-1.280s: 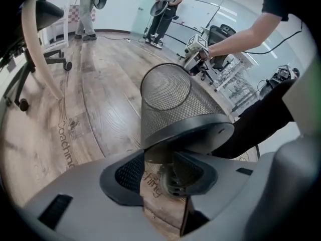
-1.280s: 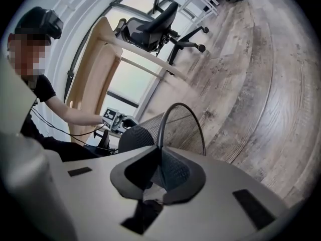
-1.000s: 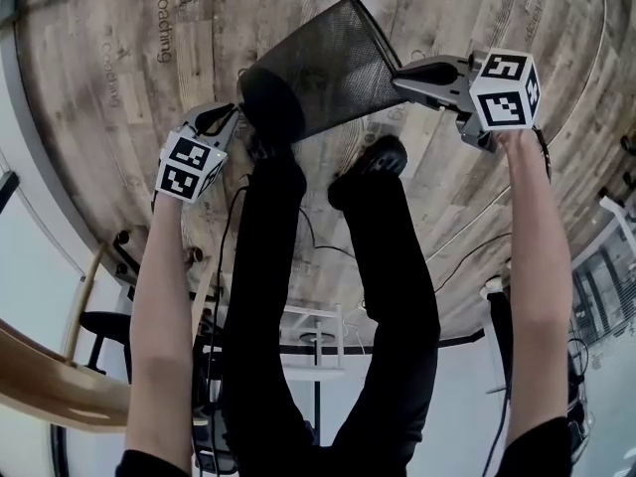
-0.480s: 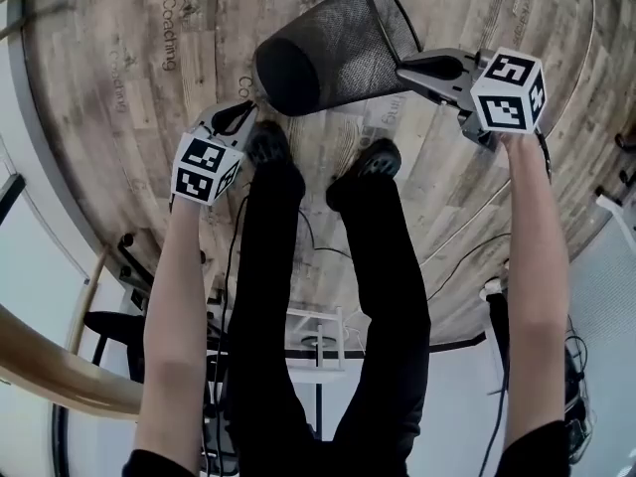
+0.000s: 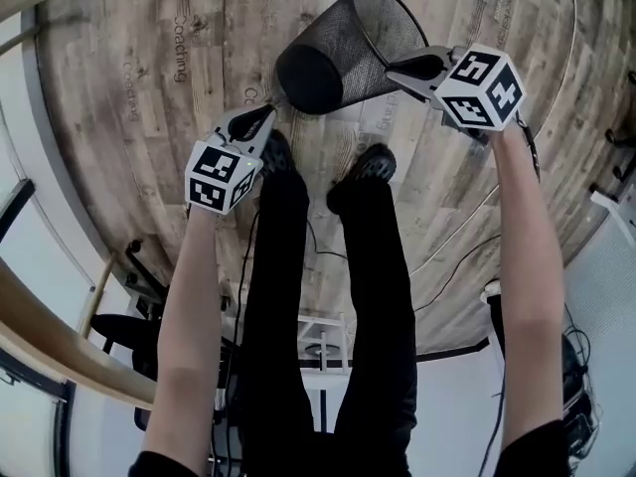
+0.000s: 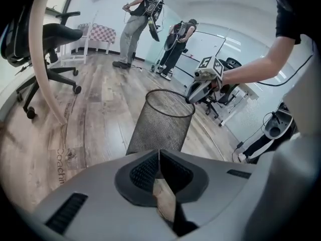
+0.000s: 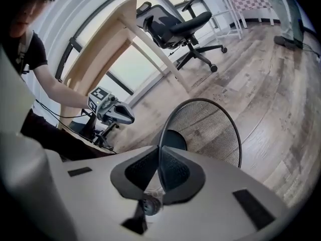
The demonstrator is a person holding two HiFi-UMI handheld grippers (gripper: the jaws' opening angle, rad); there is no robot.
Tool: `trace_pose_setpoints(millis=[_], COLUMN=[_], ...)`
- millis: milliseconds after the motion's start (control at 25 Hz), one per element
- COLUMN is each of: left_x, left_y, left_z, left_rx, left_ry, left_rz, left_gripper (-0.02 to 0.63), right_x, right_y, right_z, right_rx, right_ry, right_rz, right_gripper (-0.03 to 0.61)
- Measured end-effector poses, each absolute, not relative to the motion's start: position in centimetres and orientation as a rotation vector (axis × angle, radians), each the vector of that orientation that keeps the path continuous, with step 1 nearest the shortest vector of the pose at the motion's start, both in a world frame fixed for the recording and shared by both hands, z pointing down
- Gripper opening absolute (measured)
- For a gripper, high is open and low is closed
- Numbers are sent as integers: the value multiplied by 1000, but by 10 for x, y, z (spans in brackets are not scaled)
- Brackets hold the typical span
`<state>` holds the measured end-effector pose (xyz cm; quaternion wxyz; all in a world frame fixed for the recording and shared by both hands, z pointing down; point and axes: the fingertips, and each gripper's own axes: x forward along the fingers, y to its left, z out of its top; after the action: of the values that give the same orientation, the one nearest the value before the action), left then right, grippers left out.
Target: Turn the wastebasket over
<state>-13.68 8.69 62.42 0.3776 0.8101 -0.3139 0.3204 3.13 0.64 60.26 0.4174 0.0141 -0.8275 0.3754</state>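
The black mesh wastebasket [image 5: 343, 48] is off the wooden floor and tilted, its solid bottom [image 5: 308, 79] toward me and its open rim [image 5: 397, 8] up and to the right. My right gripper [image 5: 395, 68] is shut on that rim. In the right gripper view the wire rim [image 7: 165, 117] runs into the closed right gripper [image 7: 159, 149] and the basket's inside [image 7: 210, 129] shows. My left gripper [image 5: 269, 113] is shut on nothing, below and left of the basket's bottom, apart from it. In the left gripper view the wastebasket [image 6: 160, 127] stands beyond the closed left gripper [image 6: 159, 153].
My legs and black shoes [image 5: 366, 162] stand just below the basket. Cables [image 5: 457, 256] trail over the floor at the right. An office chair [image 6: 52, 36] and a curved wooden table leg [image 6: 40, 69] are at the left; two people [image 6: 143, 14] stand far back.
The basket has risen and swung, its rim now turned further up. My left gripper has lifted toward the right and stays off the basket's bottom. The right gripper has rolled with the rim.
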Motion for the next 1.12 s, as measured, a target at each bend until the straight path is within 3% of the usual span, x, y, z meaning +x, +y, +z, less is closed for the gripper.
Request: trace_pose_setpoints(millis=[400,1120], left_x=[-121,-119], left_y=[70,95], left_z=[569,529], left_rx=[2047,2094], left_ry=[-816,-829], left_rz=[623,650], left_gripper=[18,18], right_x=[23,-23], right_y=[-1,90], right_z=[591,601], right_rx=[42,176], right_ry=[-2011,-1926], right_rz=[668,312], right_gripper=[44,44])
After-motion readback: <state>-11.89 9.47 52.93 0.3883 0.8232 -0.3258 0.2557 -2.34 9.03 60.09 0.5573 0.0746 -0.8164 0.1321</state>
